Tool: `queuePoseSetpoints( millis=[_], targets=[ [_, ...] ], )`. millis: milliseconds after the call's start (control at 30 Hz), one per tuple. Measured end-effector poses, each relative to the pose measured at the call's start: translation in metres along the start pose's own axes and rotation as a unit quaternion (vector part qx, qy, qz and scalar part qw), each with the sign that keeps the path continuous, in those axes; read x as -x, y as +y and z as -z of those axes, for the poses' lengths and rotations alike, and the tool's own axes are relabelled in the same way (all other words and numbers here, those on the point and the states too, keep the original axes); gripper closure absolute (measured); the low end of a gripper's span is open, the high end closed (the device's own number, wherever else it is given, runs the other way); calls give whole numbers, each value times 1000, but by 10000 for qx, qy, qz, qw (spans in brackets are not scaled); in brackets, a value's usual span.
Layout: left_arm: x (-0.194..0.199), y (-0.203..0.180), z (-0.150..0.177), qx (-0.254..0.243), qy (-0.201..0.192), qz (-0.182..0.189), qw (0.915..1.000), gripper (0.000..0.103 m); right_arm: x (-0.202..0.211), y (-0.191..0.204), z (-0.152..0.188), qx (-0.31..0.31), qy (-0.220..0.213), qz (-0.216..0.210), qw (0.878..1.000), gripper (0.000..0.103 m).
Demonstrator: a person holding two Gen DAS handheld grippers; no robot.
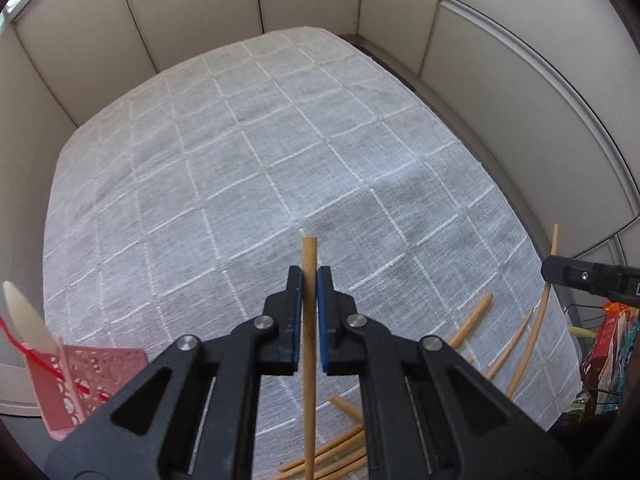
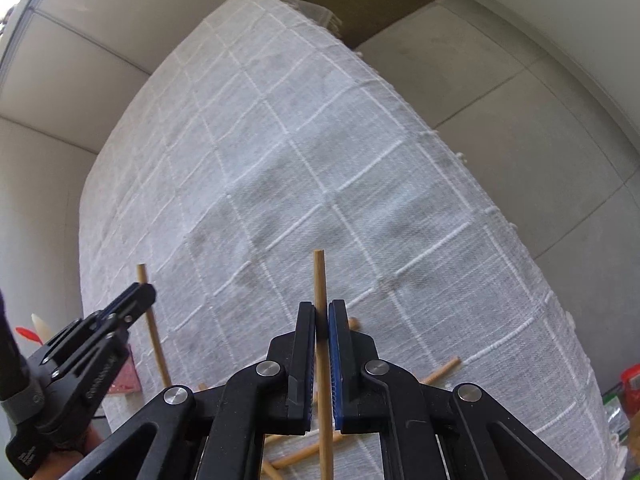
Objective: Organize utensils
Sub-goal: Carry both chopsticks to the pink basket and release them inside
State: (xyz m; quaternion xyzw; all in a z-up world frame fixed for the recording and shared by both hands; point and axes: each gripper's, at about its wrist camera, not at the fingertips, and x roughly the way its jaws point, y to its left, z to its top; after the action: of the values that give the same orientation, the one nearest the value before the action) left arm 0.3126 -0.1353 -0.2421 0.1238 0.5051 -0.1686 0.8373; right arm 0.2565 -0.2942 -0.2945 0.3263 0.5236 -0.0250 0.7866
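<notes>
The left gripper (image 1: pixel 309 280) is clamped on one wooden chopstick (image 1: pixel 309 344), the right gripper (image 2: pixel 322 312) on another chopstick (image 2: pixel 322 360); both sticks are held above the white checked tablecloth (image 1: pixel 260 160), where loose chopsticks (image 1: pixel 472 322) lie scattered, a pink perforated basket (image 1: pixel 80 380) stands at its edge and beige wall panels (image 1: pixel 180 8) stand beyond

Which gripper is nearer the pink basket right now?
Left. The left gripper, shut on a chopstick, hangs just beside the pink basket. The right gripper, shut on its own chopstick, is farther off, across the table.
</notes>
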Motion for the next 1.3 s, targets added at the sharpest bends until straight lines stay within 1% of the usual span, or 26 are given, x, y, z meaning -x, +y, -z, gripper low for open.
queuePoseSetpoints(
  millis=[167, 267, 300, 367, 467, 533, 700, 733, 800, 867, 933, 1000, 1200, 1300],
  targets=[
    [50, 24, 30, 338, -586, -61, 9977, 95, 9, 18, 7, 265, -122, -173, 9994, 98],
    [79, 34, 47, 496, -893, -89, 9947, 95, 14, 34, 11, 481, -188, -233, 9984, 98],
    [95, 38, 54, 538, -1003, -110, 9934, 95, 16, 38, 13, 541, -201, -273, 9980, 98],
    [112, 46, 60, 658, -1190, -100, 9907, 95, 21, 49, 16, 666, -268, -326, 9969, 98],
    [141, 62, 71, 887, -1521, -22, 9844, 95, 32, 66, 19, 856, -473, -369, 9945, 98],
    [153, 68, 78, 988, -1762, 27, 9794, 95, 42, 76, 23, 1001, -651, -418, 9920, 98],
    [190, 85, 89, 1168, -2298, 199, 9660, 95, 71, 103, 36, 1385, -1179, -488, 9821, 98],
    [198, 88, 91, 1195, -2443, 186, 9621, 95, 77, 109, 39, 1466, -1282, -506, 9795, 98],
    [213, 97, 96, 1294, -2795, 179, 9512, 95, 87, 121, 44, 1623, -1486, -550, 9739, 98],
    [230, 109, 101, 1393, -3224, 104, 9363, 95, 94, 131, 47, 1757, -1656, -610, 9685, 98],
    [238, 119, 103, 1511, -3521, 14, 9237, 95, 100, 142, 50, 1849, -1800, -692, 9637, 98],
    [241, 131, 103, 1681, -3738, -46, 9121, 95, 103, 153, 54, 1928, -1900, -775, 9595, 98],
    [234, 155, 96, 2003, -4359, -515, 8759, 95, 99, 182, 58, 2055, -1951, -1111, 9525, 98],
    [231, 161, 94, 2062, -4560, -738, 8626, 95, 97, 192, 57, 2084, -1972, -1226, 9501, 98]
  ],
)
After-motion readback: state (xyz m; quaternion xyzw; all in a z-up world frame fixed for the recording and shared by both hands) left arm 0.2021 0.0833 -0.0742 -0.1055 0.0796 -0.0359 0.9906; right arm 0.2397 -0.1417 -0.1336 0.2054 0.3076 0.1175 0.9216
